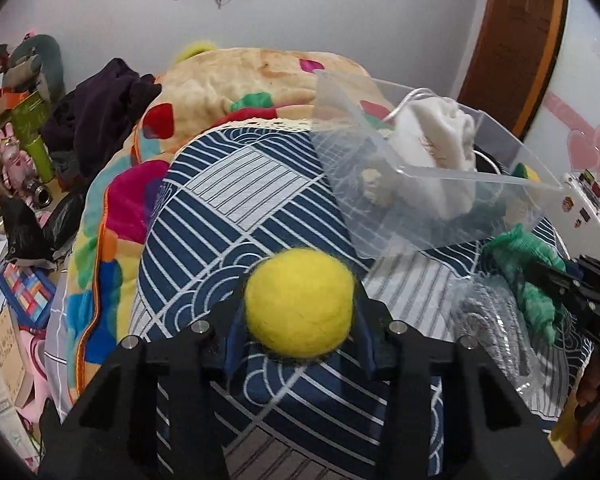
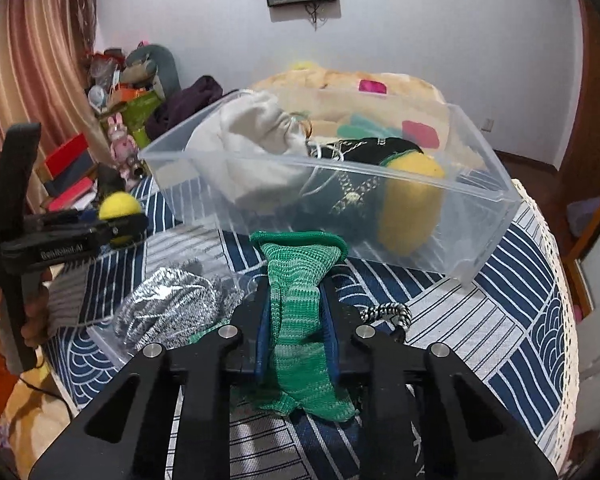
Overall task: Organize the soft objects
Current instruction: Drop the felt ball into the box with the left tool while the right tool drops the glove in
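My left gripper (image 1: 300,312) is shut on a yellow felt ball (image 1: 300,304) and holds it above the blue patterned cloth; it also shows in the right wrist view (image 2: 118,206). My right gripper (image 2: 296,312) is shut on a green knitted cloth (image 2: 296,280), seen from the left wrist view too (image 1: 532,276). A clear plastic bin (image 2: 260,160) stands just beyond both grippers. It holds a white drawstring bag (image 2: 256,132), a black item (image 2: 380,148) and a yellow sponge (image 2: 412,200).
A low clear tray (image 2: 108,340) holding a silver steel scourer (image 2: 168,304) sits left of my right gripper. A colourful blanket (image 1: 112,208) lies behind and left of the patterned cloth. Clutter fills the floor (image 1: 8,280) at the left. A black-and-white cord (image 2: 388,312) lies by the right finger.
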The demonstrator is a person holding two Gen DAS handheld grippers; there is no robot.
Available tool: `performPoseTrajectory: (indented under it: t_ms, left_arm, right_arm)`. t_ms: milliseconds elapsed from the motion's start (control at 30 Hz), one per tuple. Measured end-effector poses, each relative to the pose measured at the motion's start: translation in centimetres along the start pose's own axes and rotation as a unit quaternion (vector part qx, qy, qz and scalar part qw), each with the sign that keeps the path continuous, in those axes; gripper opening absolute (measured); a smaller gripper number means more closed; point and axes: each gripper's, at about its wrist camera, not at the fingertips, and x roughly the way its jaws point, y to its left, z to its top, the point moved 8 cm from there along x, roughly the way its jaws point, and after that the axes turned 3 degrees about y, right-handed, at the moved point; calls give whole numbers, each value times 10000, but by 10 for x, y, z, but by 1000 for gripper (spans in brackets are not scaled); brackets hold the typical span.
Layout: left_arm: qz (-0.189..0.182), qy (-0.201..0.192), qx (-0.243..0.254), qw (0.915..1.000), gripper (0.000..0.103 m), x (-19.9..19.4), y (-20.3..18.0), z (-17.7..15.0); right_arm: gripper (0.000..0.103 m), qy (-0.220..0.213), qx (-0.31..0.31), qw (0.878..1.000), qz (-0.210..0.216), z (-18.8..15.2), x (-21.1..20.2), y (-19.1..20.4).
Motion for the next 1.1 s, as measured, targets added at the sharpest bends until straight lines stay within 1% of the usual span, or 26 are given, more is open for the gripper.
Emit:
performPoseTrajectory:
  t_ms: [133,333,500,633,733,867,1000,1100]
  left_arm:
    - [-53,-142,28,9999,44,-12,-7,3]
    - [-43,-589,144,9981,44,-44,-17,21]
    - [-127,-928,338,9950,44,-65,-33,44]
    - [-229,-1084,418,9930,45,-70,-46,60]
    - [-221,-1102,497,9924,45,-65,-55,71]
    - [-312,-939,571,9934,45,-46,-64,80]
    - [-352,-728,579,9950,45,-26,-70,85]
    - [-347,-607,604,9957,45,-13,-73,89]
  right_arm:
    - [18,-148,54,9999,-13,4,-8,-3]
    - [18,-527,94,9986,0,20,-31,-3]
    - [18,-922,22,9957,-100,45,-51,-4]
    - [18,-1223,0,9923,-212,68,-61,-6]
    - [18,-1374,20,9901,-301,84,-63,-9]
    - [18,-1452,26,9885,-420,99,-56,-11]
    - [18,-1371,-11,9894,-486,107,-40,-10]
    - [18,-1230,-8,9912,-489,111,-27,-13]
